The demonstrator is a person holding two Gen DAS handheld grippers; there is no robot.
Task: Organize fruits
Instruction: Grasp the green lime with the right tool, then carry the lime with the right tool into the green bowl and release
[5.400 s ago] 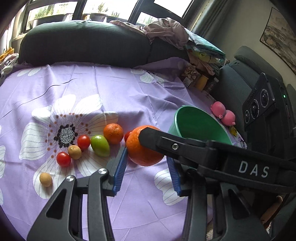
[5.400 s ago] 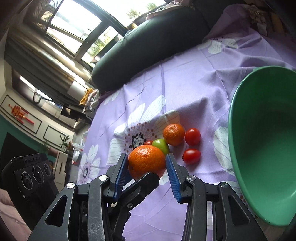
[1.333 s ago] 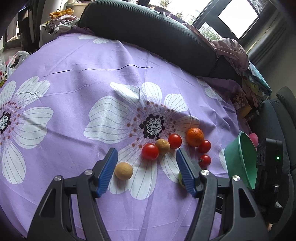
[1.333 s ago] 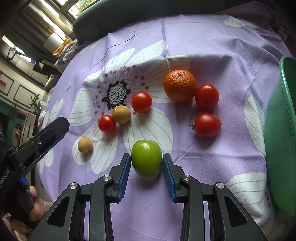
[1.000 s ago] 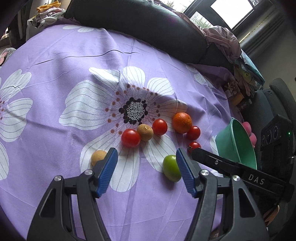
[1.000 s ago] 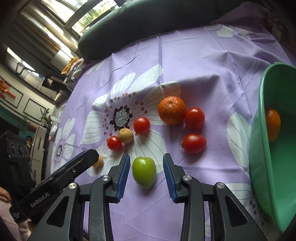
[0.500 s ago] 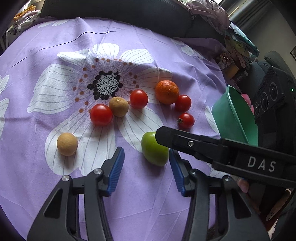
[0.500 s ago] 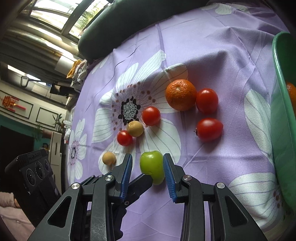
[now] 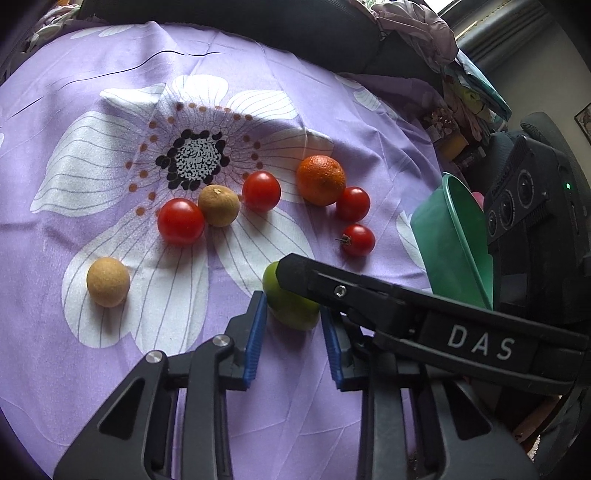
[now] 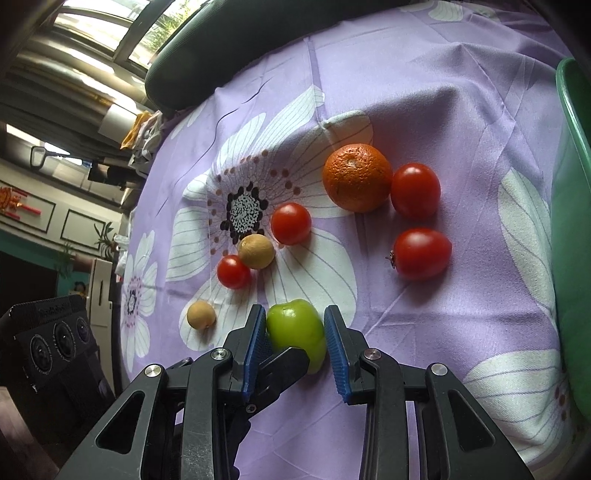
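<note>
A green fruit (image 9: 291, 308) (image 10: 295, 330) lies on the purple flowered cloth, and both grippers close around it. My left gripper (image 9: 293, 321) has its blue pads against the fruit's two sides. My right gripper (image 10: 295, 332) also has its pads touching the fruit; its finger crosses the left wrist view. An orange (image 10: 356, 177), several red tomatoes (image 10: 421, 253) and two tan round fruits (image 10: 256, 251) lie beyond on the cloth. The green bowl (image 10: 570, 206) stands at the right.
A dark cushion (image 9: 258, 22) runs along the far edge of the cloth. Clutter and clothes (image 9: 454, 96) are piled at the far right. The bowl also shows in the left wrist view (image 9: 454, 243).
The orange held earlier now lies out of the grippers. Both grippers have moved in on the green fruit and narrowed until their pads touch it.
</note>
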